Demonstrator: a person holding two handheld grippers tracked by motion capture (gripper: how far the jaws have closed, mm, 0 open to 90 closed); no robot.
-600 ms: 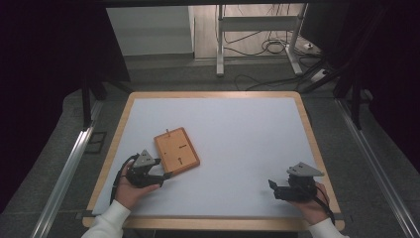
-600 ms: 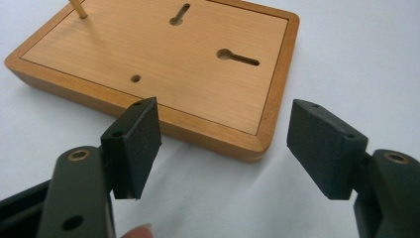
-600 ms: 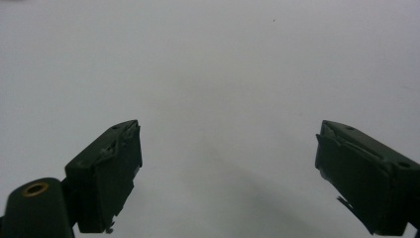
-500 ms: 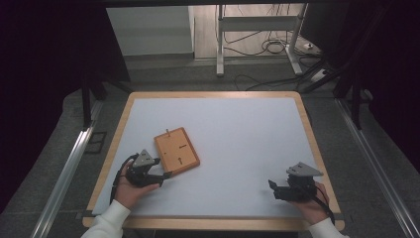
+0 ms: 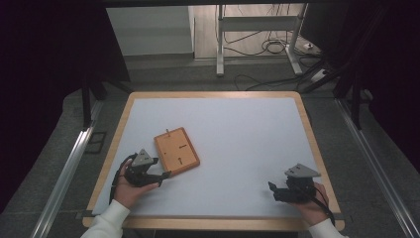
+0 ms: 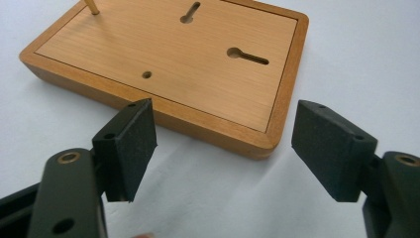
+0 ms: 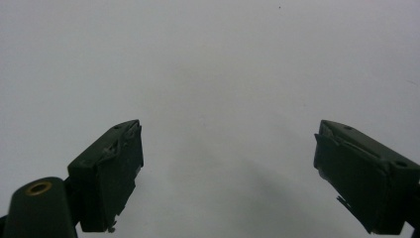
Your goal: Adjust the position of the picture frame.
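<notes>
**Operator:** Dim workshop floor and cable runs surround the work surface. High view first, please.

**Technician:** High view: white table [image 5: 237, 144] with a wooden rim. The wooden board [image 5: 177, 151] lies flat at about 9 o'clock from the table centre. The left gripper [image 5: 161, 176] sits just beside the board's near corner, at 7 o'clock from it, jaws spread and pinching nothing. The right gripper [image 5: 273, 191] rests well apart, at 4 o'clock from the centre, near the front rim.

**Operator:** Left gripper view?

**Technician:** The left gripper [image 6: 223, 148] stands spread, pads clear of the board's [image 6: 168, 59] near edge. The board is a rectangular slab with rounded corners: a darker raised frame around a paler inset panel. Two keyhole slots [image 6: 246, 55] and one small round hole are cut in the panel; a thin peg [image 6: 91, 6] rises at the 11 o'clock corner.

**Operator:** Handling characteristics?

**Technician:** Judged rigid and light to moderate in weight. The finish looks smooth, so expect some slip on the pads. Recommended hold: across the frame at the near corner or along one long edge. Avoid the peg; it appears slender and could bend or snap.

**Operator:** Right gripper view?

**Technician:** The right gripper [image 7: 225, 168] is spread wide over bare white surface, with nothing between the pads.
</notes>
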